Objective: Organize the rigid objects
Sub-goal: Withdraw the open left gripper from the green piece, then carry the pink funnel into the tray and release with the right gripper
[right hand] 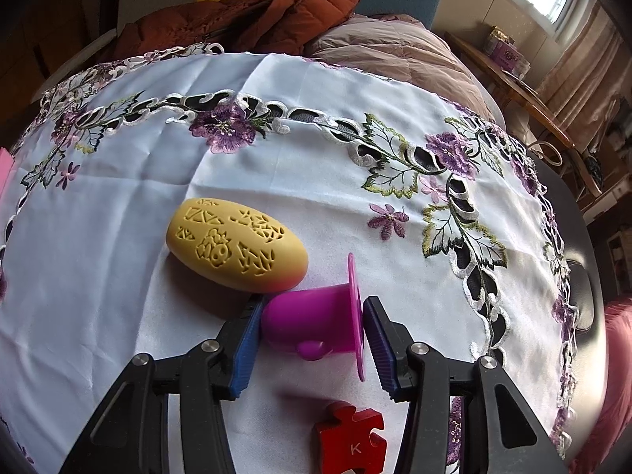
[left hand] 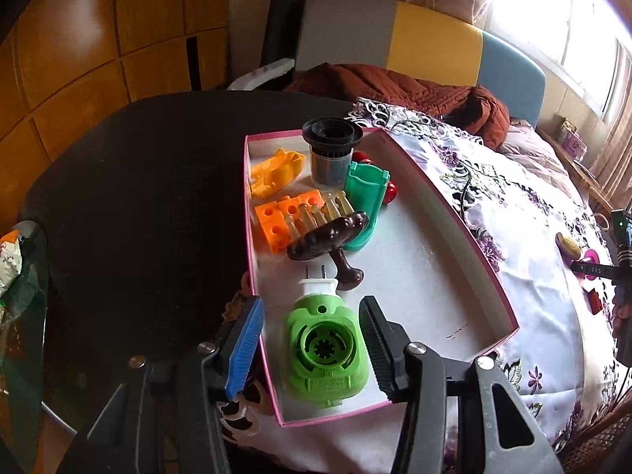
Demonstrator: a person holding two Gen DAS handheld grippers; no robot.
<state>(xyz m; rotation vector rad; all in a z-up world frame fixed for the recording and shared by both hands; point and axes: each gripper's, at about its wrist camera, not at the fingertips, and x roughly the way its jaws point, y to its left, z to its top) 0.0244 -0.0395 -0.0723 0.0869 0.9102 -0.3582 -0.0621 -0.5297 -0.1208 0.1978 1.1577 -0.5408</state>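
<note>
A shallow pink-rimmed box [left hand: 454, 217] lies on the embroidered white cloth [right hand: 316, 177]. A green plug-in device [left hand: 324, 351] rests at the box's near end, between the pads of my left gripper [left hand: 312, 299]. The right pad is at its side, while the blue left pad [left hand: 245, 343] stands apart, over the box wall. My right gripper [right hand: 313, 302] is shut on a magenta flanged cup [right hand: 316, 316], one pad on its closed end and one on its flange. A yellow carved oval [right hand: 237, 245] touches the cup. A red puzzle piece [right hand: 351, 438] lies just below.
The far end of the box holds orange blocks [left hand: 276, 217], a yellow piece [left hand: 276, 170], a black funnel cup [left hand: 330, 150], a teal holder [left hand: 365, 193] and a brown wooden handle [left hand: 328, 233]. Bare dark tabletop [left hand: 138, 197] lies to the left. A brown jacket [right hand: 245, 15] lies on the chair behind.
</note>
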